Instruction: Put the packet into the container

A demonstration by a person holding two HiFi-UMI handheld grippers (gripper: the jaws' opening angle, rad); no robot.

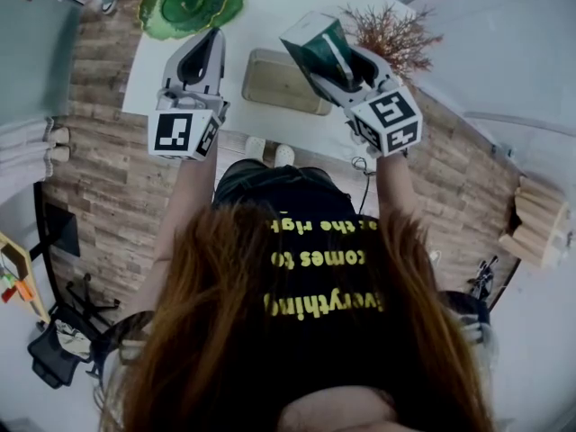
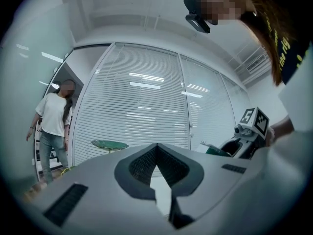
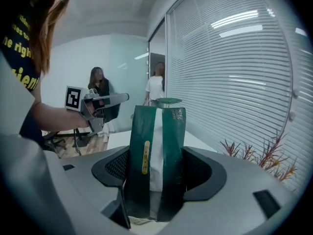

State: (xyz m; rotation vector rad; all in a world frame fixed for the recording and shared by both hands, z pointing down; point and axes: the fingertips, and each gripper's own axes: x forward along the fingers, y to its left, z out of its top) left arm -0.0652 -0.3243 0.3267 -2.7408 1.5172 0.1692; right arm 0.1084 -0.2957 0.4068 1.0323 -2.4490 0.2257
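Observation:
A dark green packet (image 1: 315, 43) with a white strip stands upright between the jaws of my right gripper (image 1: 346, 70), which is shut on it. The right gripper view shows the packet (image 3: 156, 146) filling the gap of that gripper (image 3: 155, 166). Both are raised above the white table (image 1: 270, 25), to the right of the shallow beige container (image 1: 270, 79), which looks empty. My left gripper (image 1: 214, 36) is held up over the table's left part, left of the container, jaws shut with nothing in them. Its tips (image 2: 156, 148) meet in the left gripper view.
A green leaf-shaped dish (image 1: 192, 3) sits at the far left of the table, and a dried reddish plant (image 1: 396, 34) at the far right. Wooden flooring surrounds the table. A person (image 2: 51, 126) stands by the blinds, and two more people (image 3: 100, 89) stand further off.

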